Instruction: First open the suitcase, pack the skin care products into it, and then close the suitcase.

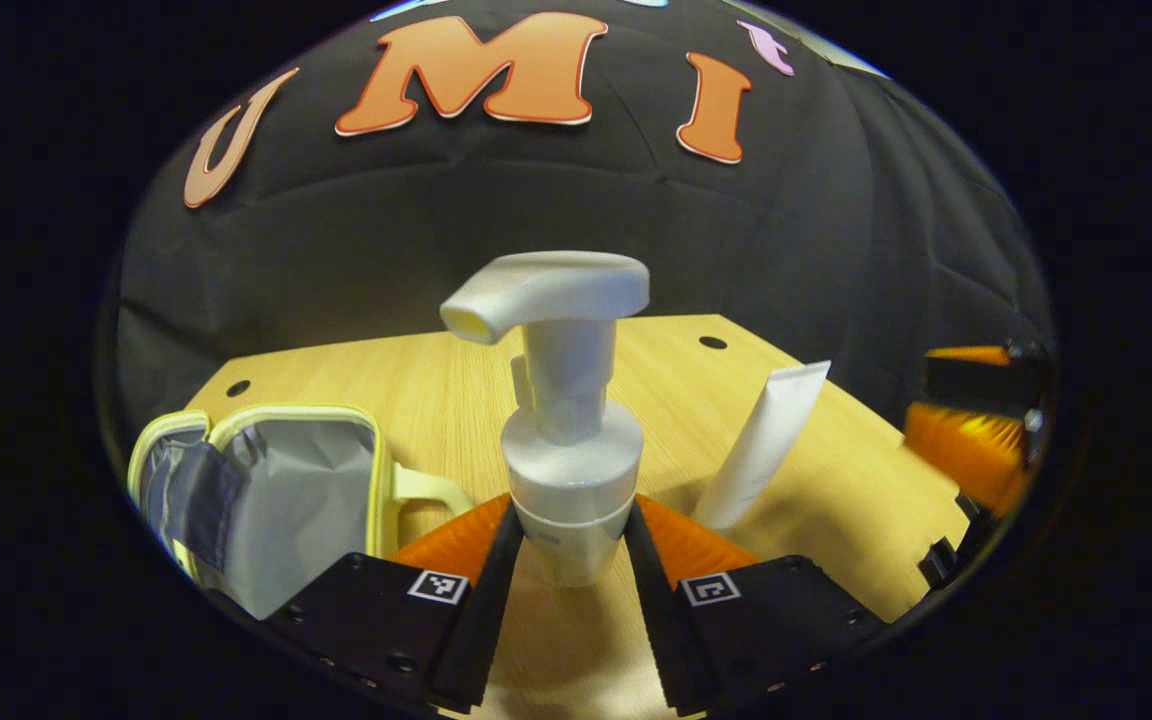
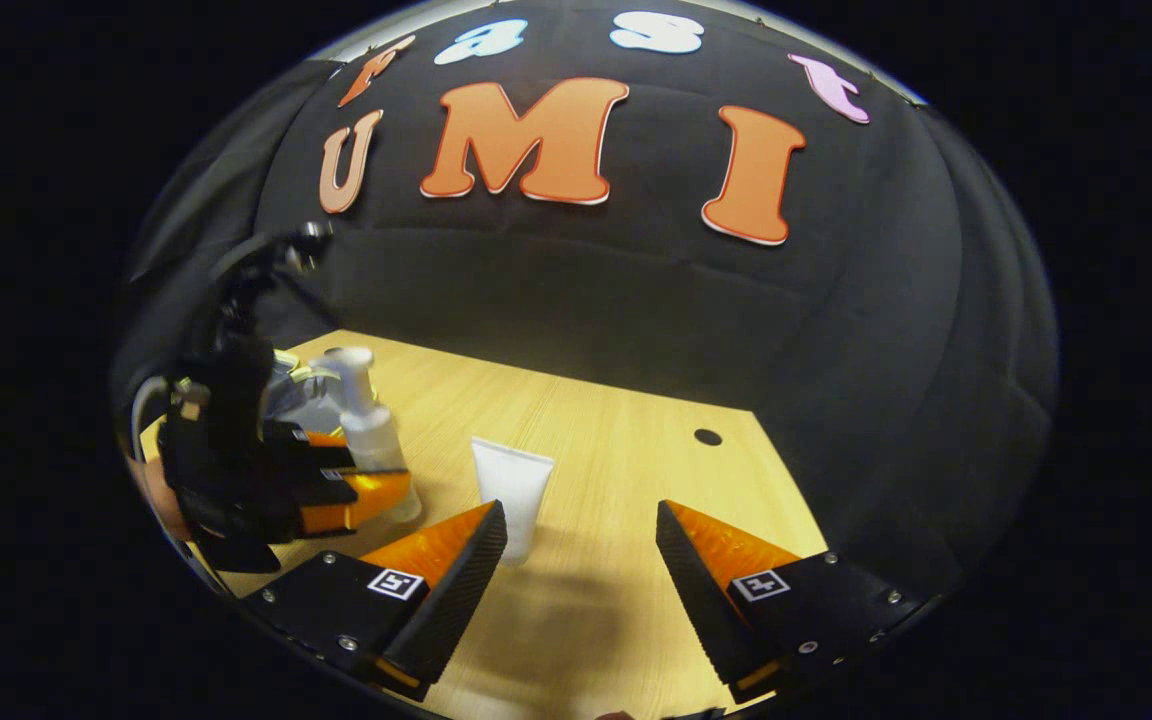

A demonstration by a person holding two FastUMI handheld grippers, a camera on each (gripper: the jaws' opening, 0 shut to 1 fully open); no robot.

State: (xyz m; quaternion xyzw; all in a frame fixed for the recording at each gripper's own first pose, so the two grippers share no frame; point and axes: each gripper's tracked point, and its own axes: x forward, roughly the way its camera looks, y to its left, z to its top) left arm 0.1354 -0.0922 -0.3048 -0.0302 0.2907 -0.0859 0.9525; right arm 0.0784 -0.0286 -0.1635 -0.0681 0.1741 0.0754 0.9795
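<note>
Nearest to you, your left gripper (image 1: 574, 545) has both fingers pressed against the body of the white pump bottle (image 1: 566, 420), low on it, just under the collar, with the tall pump head well above the grip. That is the main risk: held so low, the bottle is top-heavy, and a quick swing toward the case could let it pivot or slip between the fingers. In the right gripper view the same bottle (image 2: 368, 425) stands upright in that gripper; whether its base is off the wooden table (image 1: 456, 380) I cannot tell.

The suitcase (image 1: 276, 500), a small soft case with pale yellow trim and a grey lining, lies open just to the left of the bottle. Its opening looks narrow next to the pump head, so the spout could catch on the zipped rim or on the loose lining flap as you lower it; tip the bottle first, I'd judge.

Your right gripper (image 2: 581, 560) hangs with its fingers spread wide, gripping nothing, close to the white tube (image 2: 513, 490) standing on its cap. That tube will topple easily if a finger brushes it on approach, so come in square.
</note>
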